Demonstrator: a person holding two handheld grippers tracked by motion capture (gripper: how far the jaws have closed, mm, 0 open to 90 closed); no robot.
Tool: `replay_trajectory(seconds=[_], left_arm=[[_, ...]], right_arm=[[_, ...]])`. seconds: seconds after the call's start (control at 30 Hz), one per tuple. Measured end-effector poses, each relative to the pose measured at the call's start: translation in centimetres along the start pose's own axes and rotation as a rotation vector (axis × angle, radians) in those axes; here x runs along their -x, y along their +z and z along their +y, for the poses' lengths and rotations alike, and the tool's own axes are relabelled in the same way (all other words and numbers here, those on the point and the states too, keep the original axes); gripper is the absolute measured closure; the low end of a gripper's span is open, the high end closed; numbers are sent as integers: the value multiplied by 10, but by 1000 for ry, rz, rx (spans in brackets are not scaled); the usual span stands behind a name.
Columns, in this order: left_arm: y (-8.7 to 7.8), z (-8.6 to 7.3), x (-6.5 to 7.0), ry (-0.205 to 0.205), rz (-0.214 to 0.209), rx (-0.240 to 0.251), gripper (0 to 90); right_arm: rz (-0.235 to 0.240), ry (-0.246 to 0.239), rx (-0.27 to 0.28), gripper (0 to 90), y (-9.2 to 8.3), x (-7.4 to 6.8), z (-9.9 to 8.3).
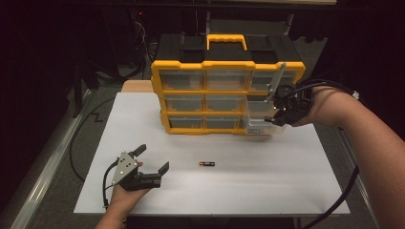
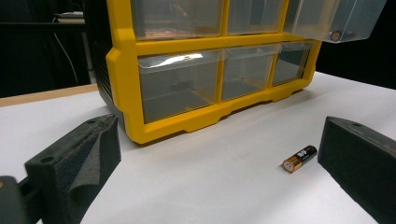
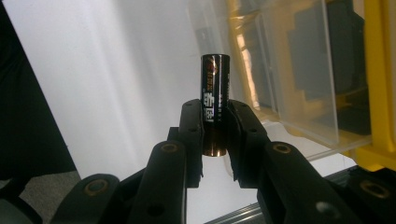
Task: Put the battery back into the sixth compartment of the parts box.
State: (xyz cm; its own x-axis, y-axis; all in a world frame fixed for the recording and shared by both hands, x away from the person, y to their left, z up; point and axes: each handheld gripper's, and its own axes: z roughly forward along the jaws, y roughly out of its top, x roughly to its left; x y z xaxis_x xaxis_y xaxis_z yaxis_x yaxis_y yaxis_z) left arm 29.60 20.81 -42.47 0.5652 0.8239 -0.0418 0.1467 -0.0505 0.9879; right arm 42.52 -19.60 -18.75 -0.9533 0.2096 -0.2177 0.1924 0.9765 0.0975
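Note:
My right gripper [image 3: 215, 119] is shut on a black battery [image 3: 215, 88] that stands up between its pads. In the high view this gripper [image 1: 282, 113] is at the organizer's right side, just over a clear drawer [image 1: 260, 125] pulled out of the bottom row. The same drawer [image 3: 303, 70] lies right behind the held battery. A second battery [image 1: 207, 163] lies flat on the white table. My left gripper [image 1: 154, 158] rests open at the front left, a little left of that battery. The lying battery [image 2: 300, 158] sits just inside the right jaw, untouched.
The yellow organizer [image 1: 227, 64] with clear drawers and a yellow handle stands at the back middle of the white tabletop [image 1: 267, 181]. From the left gripper view the pulled-out drawer [image 2: 334, 18] holds a small round item. Cables trail off both table sides.

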Motion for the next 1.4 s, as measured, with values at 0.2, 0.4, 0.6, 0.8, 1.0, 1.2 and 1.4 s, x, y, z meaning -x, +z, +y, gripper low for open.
replay_trajectory(seconds=[0.2,0.4,0.6,0.8,1.0,1.2,1.4], left_arm=[[0,0,0,1,-1,1,5],[0,0,0,1,-1,2,5],[0,0,0,0,0,2,5],[0,0,0,1,1,6,5],[-1,0,0,0,3,9,5],[-1,0,0,-1,3,9,5],[-1,0,0,1,2,7,5]], right_arm=[[-8,17,1,790,1,8,-3],[-11,32,-11,790,1,15,-7],[-14,44,-15,790,3,20,-9],[-19,57,-29,790,8,24,-10],[-26,76,-35,789,11,29,-10],[-29,85,-40,789,13,31,-12],[-29,88,-34,787,13,32,-13]])
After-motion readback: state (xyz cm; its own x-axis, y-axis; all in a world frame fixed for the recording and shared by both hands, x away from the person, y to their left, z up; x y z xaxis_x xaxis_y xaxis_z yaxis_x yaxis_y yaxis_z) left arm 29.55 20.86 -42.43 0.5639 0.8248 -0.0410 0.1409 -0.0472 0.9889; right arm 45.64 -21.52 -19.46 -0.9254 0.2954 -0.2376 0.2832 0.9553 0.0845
